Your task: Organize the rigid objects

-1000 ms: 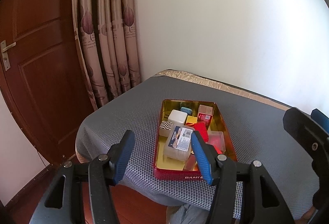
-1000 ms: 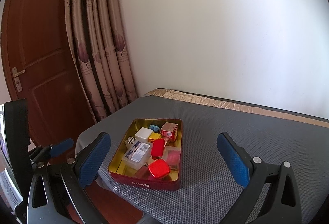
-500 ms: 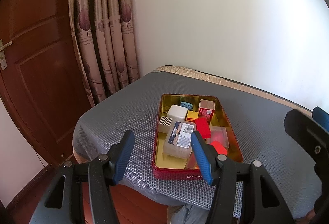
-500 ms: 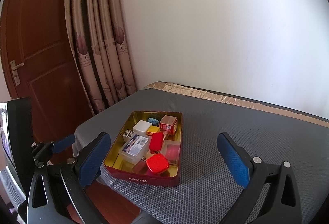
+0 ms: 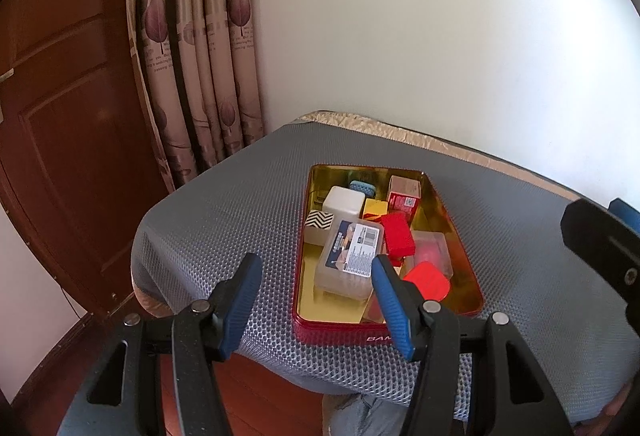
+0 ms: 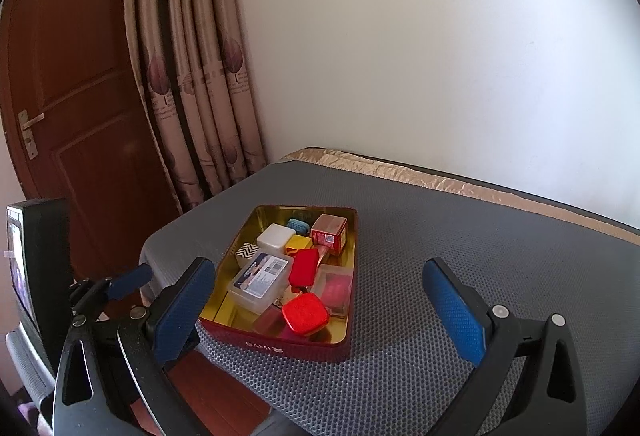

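Small plastic boxes (image 6: 262,278) fill a red, gold-lined tin (image 6: 280,343) at twelve o'clock of the left gripper (image 5: 316,302) and right gripper (image 6: 320,306), both spread, empty

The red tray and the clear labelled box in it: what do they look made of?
The red tray: likely tin, since its gold inside mirrors the contents and the thin wall is glossy and printed. The clear labelled box: probably rigid plastic, translucent with a paper label.
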{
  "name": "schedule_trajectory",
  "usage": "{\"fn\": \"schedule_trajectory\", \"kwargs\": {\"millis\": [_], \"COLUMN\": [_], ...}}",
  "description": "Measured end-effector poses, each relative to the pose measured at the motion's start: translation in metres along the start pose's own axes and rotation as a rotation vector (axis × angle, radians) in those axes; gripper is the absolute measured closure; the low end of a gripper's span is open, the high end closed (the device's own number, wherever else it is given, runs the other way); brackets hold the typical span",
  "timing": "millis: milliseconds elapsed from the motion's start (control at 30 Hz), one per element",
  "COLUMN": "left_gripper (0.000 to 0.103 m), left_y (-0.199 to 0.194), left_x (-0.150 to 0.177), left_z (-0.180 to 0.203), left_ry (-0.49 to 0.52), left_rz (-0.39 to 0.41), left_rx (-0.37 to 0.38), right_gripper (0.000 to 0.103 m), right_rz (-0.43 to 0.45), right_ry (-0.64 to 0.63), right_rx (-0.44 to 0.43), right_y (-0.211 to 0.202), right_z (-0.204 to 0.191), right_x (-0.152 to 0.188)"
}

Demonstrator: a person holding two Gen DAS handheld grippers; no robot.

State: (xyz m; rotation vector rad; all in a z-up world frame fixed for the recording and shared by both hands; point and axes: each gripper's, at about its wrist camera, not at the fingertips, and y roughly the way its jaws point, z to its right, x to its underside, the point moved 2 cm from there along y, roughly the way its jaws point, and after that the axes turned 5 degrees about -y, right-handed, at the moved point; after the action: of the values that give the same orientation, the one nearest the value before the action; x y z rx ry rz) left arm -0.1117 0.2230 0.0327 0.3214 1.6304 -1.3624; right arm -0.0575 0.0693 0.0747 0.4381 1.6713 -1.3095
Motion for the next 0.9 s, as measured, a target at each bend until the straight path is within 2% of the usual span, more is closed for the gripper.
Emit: {"fn": "schedule_trajectory", "kwargs": {"millis": [333, 900], "left_gripper": [0.045, 0.045], "left_y": [0.018, 0.029], "left_x": [0.005, 0.007], "left_z": [-0.006, -0.008], "left_ry": [-0.004, -0.006], "left_rz": [-0.027, -0.049], "left_rx": [-0.039, -0.044], "right_gripper": [0.000, 0.000], "right_rz": [-0.013, -0.033], "right_ry": [-0.025, -0.020], "right_rx": [-0.013, -0.029], "right_y": [0.018, 0.034], "right_z": [-0.003, -0.002], "right_x": [0.000, 0.006]}}
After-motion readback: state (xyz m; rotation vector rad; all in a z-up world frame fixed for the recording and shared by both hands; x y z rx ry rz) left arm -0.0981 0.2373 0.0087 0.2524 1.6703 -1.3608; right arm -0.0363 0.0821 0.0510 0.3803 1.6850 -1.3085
